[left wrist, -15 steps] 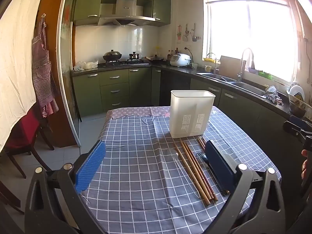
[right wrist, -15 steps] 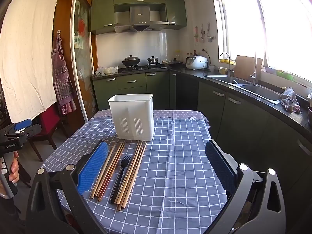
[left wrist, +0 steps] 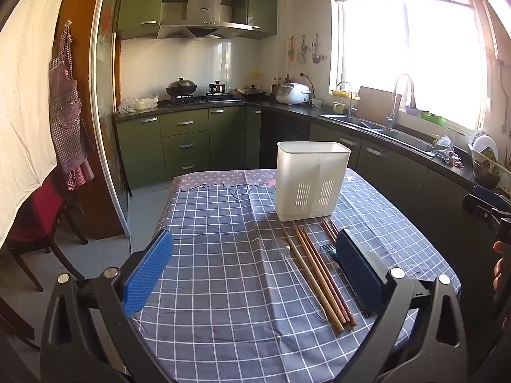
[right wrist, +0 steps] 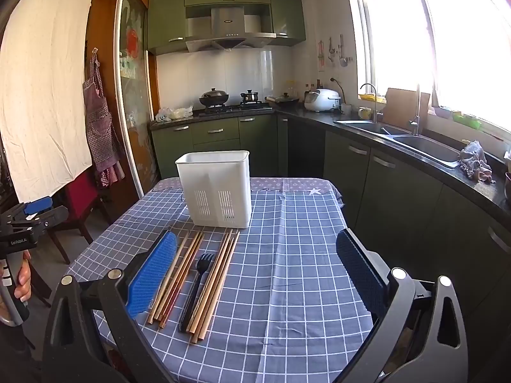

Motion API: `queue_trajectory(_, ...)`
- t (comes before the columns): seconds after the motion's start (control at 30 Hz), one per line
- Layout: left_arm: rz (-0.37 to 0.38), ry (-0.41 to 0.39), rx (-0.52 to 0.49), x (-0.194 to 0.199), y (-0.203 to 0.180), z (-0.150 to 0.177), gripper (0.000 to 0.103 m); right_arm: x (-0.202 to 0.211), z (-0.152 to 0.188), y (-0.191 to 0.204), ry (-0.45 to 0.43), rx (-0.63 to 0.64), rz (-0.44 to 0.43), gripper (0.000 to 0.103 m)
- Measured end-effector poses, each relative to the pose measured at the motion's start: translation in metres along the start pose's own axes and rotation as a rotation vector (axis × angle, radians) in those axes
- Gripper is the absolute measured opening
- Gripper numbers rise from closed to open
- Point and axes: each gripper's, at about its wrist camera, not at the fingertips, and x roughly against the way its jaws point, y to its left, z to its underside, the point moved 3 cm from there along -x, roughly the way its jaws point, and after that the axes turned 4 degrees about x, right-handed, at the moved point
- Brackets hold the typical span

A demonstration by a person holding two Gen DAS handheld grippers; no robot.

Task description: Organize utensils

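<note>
Left gripper (left wrist: pixel 254 274): hanging over the near end of the table with its jaws spread wide, nothing sitting between the blue pads. You can also spot it at the far left edge of the right wrist view, held in the person's left hand (right wrist: pixel 22 279).

Right gripper (right wrist: pixel 255 274): also gaping wide and carrying nothing, hovering above the near edge of the checked tablecloth (right wrist: pixel 297 255).

Chopsticks (right wrist: pixel 179 279): lying flat on the cloth in two loose bundles, running roughly from the near edge toward the holder. In the right wrist view they're sitting just inside and beside the left blue finger (right wrist: pixel 151 279), low and left in the opening, not centred.

Black fork (right wrist: pixel 198 282): lying between the two chopstick bundles, tines pointing toward the holder. From the left wrist view it's peeking out right next to the right-hand finger (left wrist: pixel 359 269), partly hidden behind it.

Clear utensil (left wrist: pixel 297 274): something see-through is lying left of the chopsticks, can't tell what exactly.

White holder (left wrist: pixel 311 180): standing upright at the far end of the utensils, slotted side facing the cameras, looking empty from here. Chopstick tips are ending just short of its base, well ahead of both grippers.
</note>
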Motion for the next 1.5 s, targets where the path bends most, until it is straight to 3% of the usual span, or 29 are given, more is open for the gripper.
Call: queue_trajectory(1.5,0.007,0.012,0.011,-0.005,0.004,0.007,0.097,-0.012,0.004,-0.003,0.022,-0.009,-0.008,0.099)
